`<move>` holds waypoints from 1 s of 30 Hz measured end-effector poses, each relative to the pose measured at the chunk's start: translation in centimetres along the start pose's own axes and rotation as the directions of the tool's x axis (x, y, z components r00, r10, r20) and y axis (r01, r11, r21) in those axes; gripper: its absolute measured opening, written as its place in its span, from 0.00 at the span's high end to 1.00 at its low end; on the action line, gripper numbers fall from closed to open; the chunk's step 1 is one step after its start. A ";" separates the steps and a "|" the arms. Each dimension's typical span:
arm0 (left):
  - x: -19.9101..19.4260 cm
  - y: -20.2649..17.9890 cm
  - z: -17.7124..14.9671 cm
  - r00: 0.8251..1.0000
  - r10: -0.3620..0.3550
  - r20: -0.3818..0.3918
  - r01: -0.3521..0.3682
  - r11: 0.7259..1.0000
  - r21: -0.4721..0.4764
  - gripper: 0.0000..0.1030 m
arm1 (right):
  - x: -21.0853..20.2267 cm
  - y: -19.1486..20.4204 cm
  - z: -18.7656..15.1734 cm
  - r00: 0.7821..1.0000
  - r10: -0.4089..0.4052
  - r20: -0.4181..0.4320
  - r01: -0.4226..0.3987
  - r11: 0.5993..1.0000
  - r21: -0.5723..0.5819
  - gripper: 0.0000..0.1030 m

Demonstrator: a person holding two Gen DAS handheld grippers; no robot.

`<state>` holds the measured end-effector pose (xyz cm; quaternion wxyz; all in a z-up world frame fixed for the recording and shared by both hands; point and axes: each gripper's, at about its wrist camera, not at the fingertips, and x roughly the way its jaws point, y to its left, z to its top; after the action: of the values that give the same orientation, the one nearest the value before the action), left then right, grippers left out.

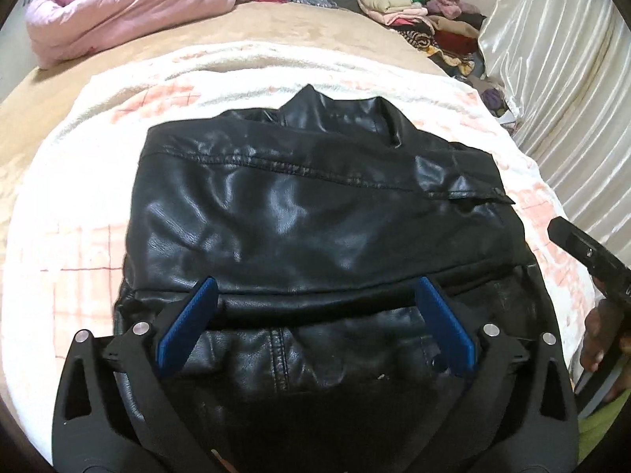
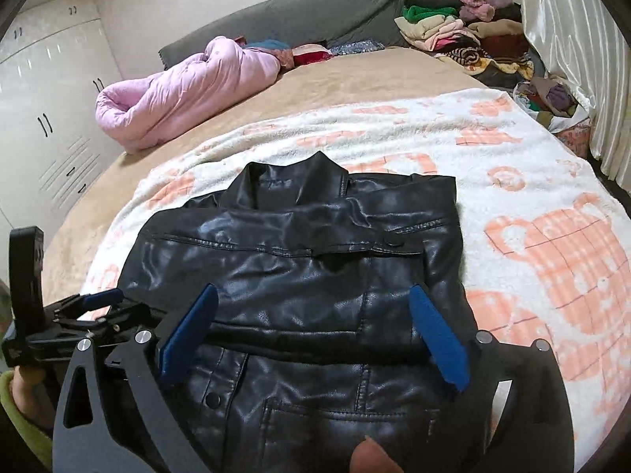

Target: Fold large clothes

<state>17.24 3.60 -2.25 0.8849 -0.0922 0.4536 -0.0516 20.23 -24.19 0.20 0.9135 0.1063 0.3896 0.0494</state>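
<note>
On the tan bed [image 2: 355,75] you have a rolled pink quilt [image 2: 185,94] at the far left and a white towel with orange print [image 2: 512,213] spread nearer. A heap of mixed clothes [image 2: 453,35] sits at the far right by the shiny curtain [image 1: 560,79], with white cupboards [image 2: 51,118] left.

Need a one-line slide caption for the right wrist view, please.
Right claw open above the folded black leather jacket on a white-and-peach blanket.

Open blanket [image 2: 532,197] right of jacket [image 2: 307,260]; pink duvet [image 2: 177,98], clothes pile [image 2: 453,35] crowd far edge.

My folded black leather jacket [image 1: 315,213] runs off the frame's bottom edge; its sleeves are tucked out of sight underneath.
</note>
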 end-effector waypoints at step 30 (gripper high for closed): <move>-8.7 -2.2 -0.6 0.990 0.004 0.144 -0.008 1.000 0.029 0.09 | -8.1 4.6 0.2 0.990 0.052 0.128 -0.040 0.995 -0.093 0.05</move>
<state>11.69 2.87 4.81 0.9167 -0.0811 0.3882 -0.0490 14.78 -21.13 7.07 0.9394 0.0771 0.3241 0.0811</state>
